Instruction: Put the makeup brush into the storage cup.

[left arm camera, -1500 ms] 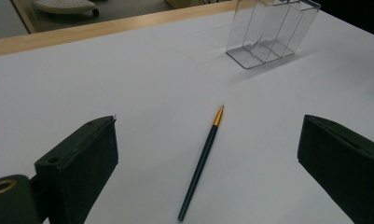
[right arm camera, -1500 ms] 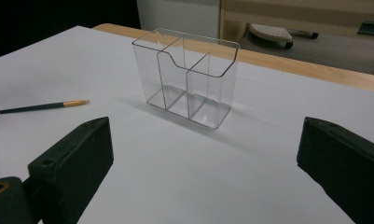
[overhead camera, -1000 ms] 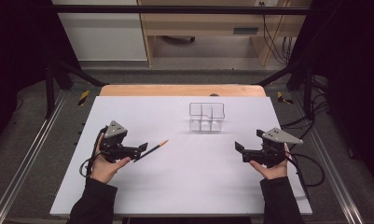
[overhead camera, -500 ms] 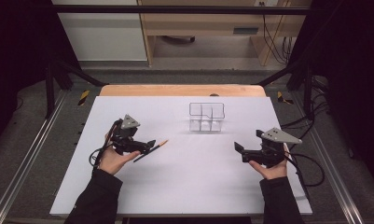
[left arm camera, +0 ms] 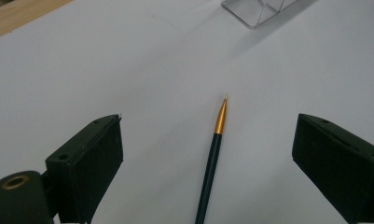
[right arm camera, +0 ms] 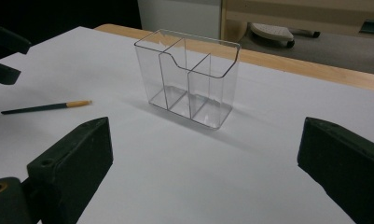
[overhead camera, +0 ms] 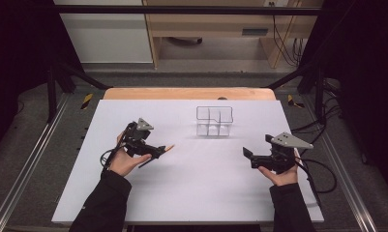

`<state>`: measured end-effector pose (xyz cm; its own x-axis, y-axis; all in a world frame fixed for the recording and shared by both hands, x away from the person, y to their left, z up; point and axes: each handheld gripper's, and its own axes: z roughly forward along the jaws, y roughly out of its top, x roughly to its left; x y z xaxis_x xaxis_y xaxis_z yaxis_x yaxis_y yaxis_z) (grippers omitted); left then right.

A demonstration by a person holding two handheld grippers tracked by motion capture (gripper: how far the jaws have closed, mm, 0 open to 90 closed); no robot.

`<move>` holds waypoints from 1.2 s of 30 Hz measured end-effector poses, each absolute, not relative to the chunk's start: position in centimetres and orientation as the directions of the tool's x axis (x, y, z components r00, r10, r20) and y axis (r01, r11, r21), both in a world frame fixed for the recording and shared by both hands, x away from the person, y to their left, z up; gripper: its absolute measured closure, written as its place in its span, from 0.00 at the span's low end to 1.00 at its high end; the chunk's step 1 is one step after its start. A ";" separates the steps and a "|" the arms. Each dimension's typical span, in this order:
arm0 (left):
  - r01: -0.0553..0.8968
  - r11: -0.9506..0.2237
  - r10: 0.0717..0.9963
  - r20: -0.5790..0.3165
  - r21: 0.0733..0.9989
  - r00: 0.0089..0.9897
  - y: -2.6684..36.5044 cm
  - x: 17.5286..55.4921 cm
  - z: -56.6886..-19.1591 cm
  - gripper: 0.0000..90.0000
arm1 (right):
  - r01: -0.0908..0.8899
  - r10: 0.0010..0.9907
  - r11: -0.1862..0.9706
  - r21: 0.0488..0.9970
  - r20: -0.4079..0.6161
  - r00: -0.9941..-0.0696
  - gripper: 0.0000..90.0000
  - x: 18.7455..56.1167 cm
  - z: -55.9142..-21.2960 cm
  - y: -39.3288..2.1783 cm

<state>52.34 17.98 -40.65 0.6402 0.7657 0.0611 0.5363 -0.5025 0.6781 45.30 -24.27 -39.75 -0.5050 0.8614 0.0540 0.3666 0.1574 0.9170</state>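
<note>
Lab test rig: white table (overhead camera: 191, 193); metal frame rails (overhead camera: 32, 159); loose cables (overhead camera: 286, 43); dark surround

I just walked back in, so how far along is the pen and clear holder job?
Nothing looks finished: the clear holder stands empty. In hand: the left claw is open, its jaws either side of the pen, which lies flat on the table. The right claw is open, facing the holder. Left, probably: grip, lift, drop it in.

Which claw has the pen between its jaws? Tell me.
The left claw: the dark pen with the gold tip lies on the table between its open jaws. The right claw faces the clear organizer.
</note>
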 end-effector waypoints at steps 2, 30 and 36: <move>0.538 -0.513 0.761 0.064 0.669 0.646 17.8 52.5 -40.9 0.10 | 0.367 0.861 0.157 0.917 0.055 -0.506 0.04 45.3 -39.8 -24.3; 0.571 -0.655 0.698 0.104 0.495 0.709 16.3 53.7 -44.2 0.46 | 0.376 0.857 0.169 0.911 0.053 -0.513 0.04 45.4 -39.9 -24.1; 0.586 -0.661 0.698 0.096 0.470 0.710 16.2 53.8 -44.7 0.61 | 0.378 0.856 0.168 0.910 0.055 -0.514 0.04 45.4 -40.0 -24.0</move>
<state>53.84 16.16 -44.70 0.7099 0.6977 0.0964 0.5855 -0.6607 0.4698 45.39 -24.01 -39.97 -0.5141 0.8559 0.0553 0.3782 0.1683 0.9103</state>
